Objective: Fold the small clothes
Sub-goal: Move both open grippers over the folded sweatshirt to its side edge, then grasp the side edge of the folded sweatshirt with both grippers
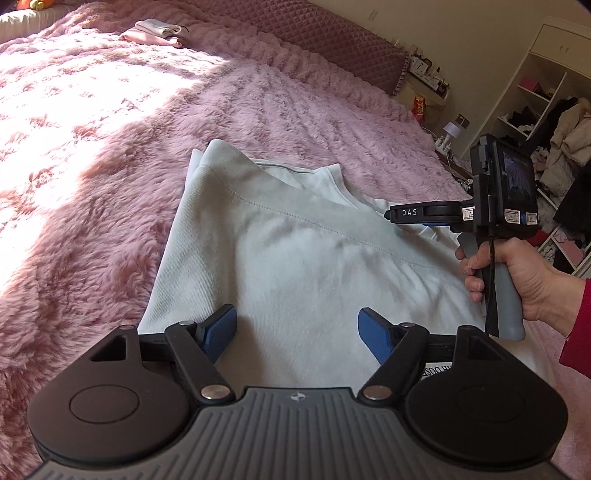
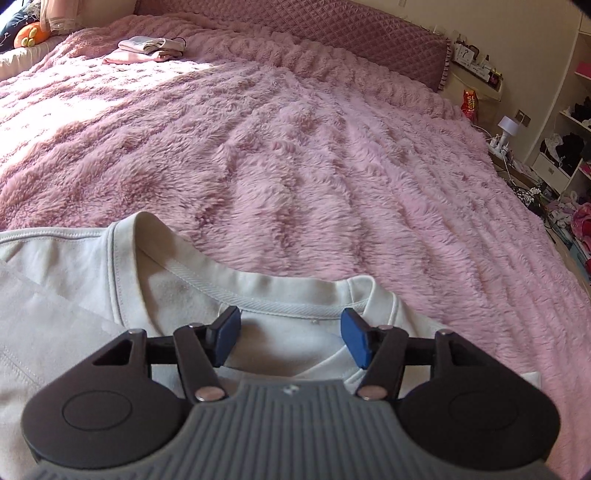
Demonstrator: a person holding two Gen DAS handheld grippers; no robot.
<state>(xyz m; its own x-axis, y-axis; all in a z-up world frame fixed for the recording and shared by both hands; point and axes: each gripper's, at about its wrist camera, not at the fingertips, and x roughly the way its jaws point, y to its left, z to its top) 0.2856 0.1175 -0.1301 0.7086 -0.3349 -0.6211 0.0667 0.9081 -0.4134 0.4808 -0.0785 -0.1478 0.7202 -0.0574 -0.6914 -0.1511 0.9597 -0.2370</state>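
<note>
A small white sweatshirt lies on the pink fluffy bedspread, with its left side folded over toward the middle. My left gripper is open and empty, low over the garment's body. My right gripper is open and empty, hovering over the ribbed neckline. In the left wrist view the right gripper shows side-on over the garment's right shoulder, held by a hand.
A stack of folded clothes lies far back on the bedspread. A quilted headboard cushion runs along the far edge. The bed's right edge drops to a cluttered floor with shelves and a small lamp.
</note>
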